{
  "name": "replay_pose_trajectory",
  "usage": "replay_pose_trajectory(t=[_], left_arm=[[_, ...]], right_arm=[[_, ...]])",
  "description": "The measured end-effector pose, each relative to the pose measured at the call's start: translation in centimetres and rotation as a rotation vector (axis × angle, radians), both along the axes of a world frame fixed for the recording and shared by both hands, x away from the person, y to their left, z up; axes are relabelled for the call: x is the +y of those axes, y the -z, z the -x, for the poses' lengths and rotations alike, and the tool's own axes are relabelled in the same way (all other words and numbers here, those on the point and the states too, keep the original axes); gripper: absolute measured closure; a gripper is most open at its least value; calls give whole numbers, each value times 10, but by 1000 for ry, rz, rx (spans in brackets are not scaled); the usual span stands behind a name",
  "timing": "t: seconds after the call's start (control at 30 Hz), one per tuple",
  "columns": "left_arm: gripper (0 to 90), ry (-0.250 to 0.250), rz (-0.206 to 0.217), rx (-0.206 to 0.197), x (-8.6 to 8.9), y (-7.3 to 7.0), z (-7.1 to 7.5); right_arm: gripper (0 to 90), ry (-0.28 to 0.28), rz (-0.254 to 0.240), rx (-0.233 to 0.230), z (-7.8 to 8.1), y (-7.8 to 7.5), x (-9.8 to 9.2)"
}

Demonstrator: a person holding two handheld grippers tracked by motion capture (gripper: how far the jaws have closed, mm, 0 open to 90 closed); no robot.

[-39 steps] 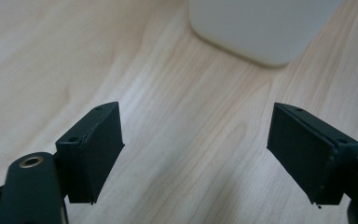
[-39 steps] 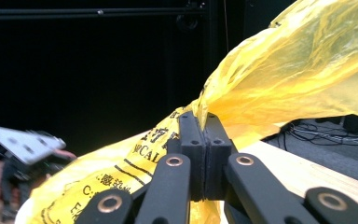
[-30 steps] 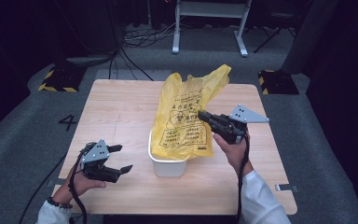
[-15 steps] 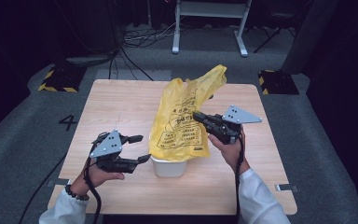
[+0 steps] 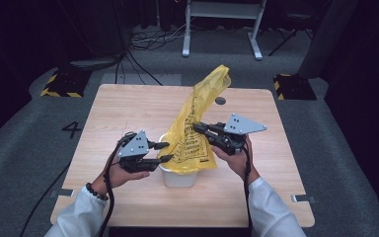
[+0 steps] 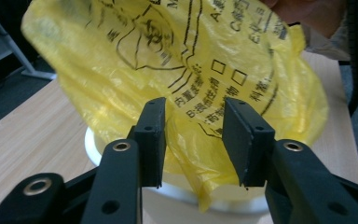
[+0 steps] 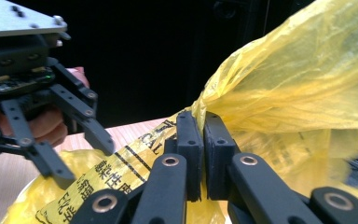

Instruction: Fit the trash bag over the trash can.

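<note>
A yellow plastic bag [image 5: 197, 128] with black print stands in a white tub [image 5: 180, 177] near the table's front middle. My right gripper [image 5: 200, 127] is shut on a bunched fold of the bag [image 7: 279, 93], and its jaws [image 7: 203, 154] pinch the film at their tips. My left gripper [image 5: 163, 152] reaches in from the left at the tub's rim [image 6: 93, 149]. Its jaws [image 6: 196, 140] have just been closing. A hanging fold of the bag [image 6: 168, 56] lies between the pads, which still stand apart from it. The left gripper [image 7: 86, 161] also appears in the right gripper view.
The wooden table [image 5: 128, 108] has a small dark hole [image 5: 220, 100] behind the bag. On the grey floor lie yellow-black striped blocks [image 5: 61, 81] [image 5: 291, 84], cables and a metal stand [image 5: 222, 19] at the back.
My left gripper has moved right and a little up to the tub and bag, and its jaws have narrowed. The right gripper has shifted slightly left with the bag.
</note>
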State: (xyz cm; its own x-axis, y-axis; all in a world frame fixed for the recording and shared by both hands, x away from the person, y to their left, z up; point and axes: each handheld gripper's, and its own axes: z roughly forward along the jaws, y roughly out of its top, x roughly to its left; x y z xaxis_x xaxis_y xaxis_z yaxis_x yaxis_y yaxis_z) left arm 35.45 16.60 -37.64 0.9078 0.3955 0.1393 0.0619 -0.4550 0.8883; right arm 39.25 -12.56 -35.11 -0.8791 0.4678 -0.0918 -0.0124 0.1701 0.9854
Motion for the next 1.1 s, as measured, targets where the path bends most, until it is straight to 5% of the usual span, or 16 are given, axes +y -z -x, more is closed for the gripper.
replay_pose_trajectory(t=[0.13,0.23,0.3,0.43,0.5,0.6,0.7,0.87,0.97,1.1], left_arm=[[657,-57,-71,-44,-9,1,-3],[709,-65,-82,-60,-11,3,-4],[676,-69,-37,-48,-8,2,-6],[447,-67,57,-11,4,-5,-5],[372,-40,62,-4,7,-9,-2],[379,-1,56,-35,6,-11,5],[525,30,-33,-66,-1,-10,6],[636,61,-140,-67,-19,-5,3],[642,83,-156,-45,-25,-4,1],[661,36,-196,-50,-30,-1,-1]], right_arm=[[876,-7,17,-20,0,0,7],[883,5,33,-32,-1,-3,11],[890,39,45,-53,-2,-5,10],[893,101,70,-86,-7,-9,4],[893,126,69,-93,-10,-9,0],[893,156,67,-101,-13,-8,-3],[893,158,61,-101,-15,-6,-2],[894,116,67,-125,-11,-6,7],[894,82,90,-150,-7,-7,15],[894,45,86,-150,-4,-8,20]])
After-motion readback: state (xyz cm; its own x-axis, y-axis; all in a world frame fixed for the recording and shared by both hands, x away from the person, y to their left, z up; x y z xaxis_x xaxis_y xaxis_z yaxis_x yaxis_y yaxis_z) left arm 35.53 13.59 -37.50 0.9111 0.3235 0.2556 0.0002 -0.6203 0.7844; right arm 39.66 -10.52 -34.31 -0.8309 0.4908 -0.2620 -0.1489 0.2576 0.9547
